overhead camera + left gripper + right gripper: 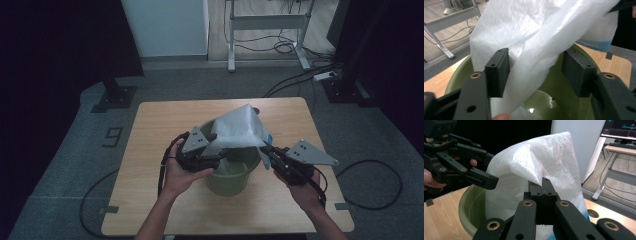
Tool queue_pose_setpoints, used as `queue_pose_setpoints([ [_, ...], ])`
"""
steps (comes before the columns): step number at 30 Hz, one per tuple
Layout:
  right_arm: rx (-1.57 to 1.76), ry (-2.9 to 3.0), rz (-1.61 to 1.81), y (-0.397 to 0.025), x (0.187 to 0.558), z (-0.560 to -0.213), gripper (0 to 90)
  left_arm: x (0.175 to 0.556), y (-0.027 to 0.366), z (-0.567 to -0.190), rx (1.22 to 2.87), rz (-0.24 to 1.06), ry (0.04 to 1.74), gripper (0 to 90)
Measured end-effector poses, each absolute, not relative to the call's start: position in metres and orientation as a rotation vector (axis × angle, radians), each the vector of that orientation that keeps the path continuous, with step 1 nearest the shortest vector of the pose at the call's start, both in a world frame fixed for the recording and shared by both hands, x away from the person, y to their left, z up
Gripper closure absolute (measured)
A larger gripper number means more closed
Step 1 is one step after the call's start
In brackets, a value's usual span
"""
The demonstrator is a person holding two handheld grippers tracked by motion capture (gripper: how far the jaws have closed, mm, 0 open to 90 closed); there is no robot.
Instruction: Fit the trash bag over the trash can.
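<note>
— Where did the plastic bag [239, 130] sit at that moment?

— Draped over the green bucket [227, 181], which stood near the middle of the wooden table [150, 140]. Most of the bag rose above the rim, peaking toward the far side, with its lower part hanging down into the bucket.

— And the grippers?

— The right gripper [543, 185] had its jaws pressed together on a fold of the bag's edge, at the bucket's right side. The left gripper [537, 72] had its jaws apart, one pad on each side of a hanging fold of the bag, over the bucket's left rim; the left pad touched the film, the right one stood clear of it.

— So which relation mattered for the coming move?

— The fold ran roughly up and down between the left jaws, so it lay straight ahead of them, already inside the gap. I'd judge the left hand [181, 175] only needed to close to hold that side, opposite the right grip, before spreading the bag's mouth over the rim.
</note>
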State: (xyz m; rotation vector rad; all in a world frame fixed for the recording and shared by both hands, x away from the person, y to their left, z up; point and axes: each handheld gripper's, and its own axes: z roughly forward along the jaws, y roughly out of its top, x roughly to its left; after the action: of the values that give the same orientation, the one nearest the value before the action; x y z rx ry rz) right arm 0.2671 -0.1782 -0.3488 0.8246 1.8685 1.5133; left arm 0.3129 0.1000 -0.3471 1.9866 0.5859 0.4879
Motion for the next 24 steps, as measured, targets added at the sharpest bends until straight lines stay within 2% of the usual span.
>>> queue_pose_setpoints([
  [2, 0.825, 1.882, 1.52, -0.176, 0.269, -0.35, 89.0, 0.312, 0.1, -0.347, 1.997, 0.494, 0.58, 46.5],
  [8, 0.812, 1.909, 1.55, -0.169, 0.273, -0.352, 89.0, 0.315, 0.106, -0.347, 1.996, 0.477, 0.609, 74.9],
  [11, 0.806, 1.922, 1.569, -0.167, 0.274, -0.354, 88.9, 0.316, 0.111, -0.347, 1.99, 0.467, 0.618, 85.0],
  [13, 0.803, 1.929, 1.587, -0.167, 0.275, -0.355, 85.1, 0.317, 0.114, -0.349, 1.99, 0.464, 0.625, 88.0],
  [17, 0.815, 1.896, 1.64, -0.17, 0.273, -0.359, 61.8, 0.318, 0.124, -0.353, 1.985, 0.441, 0.662, 89.0],
  [24, 0.9, 1.824, 1.674, -0.194, 0.269, -0.363, 50.5, 0.318, 0.138, -0.359, 1.99, 0.429, 0.689, 88.9],
])
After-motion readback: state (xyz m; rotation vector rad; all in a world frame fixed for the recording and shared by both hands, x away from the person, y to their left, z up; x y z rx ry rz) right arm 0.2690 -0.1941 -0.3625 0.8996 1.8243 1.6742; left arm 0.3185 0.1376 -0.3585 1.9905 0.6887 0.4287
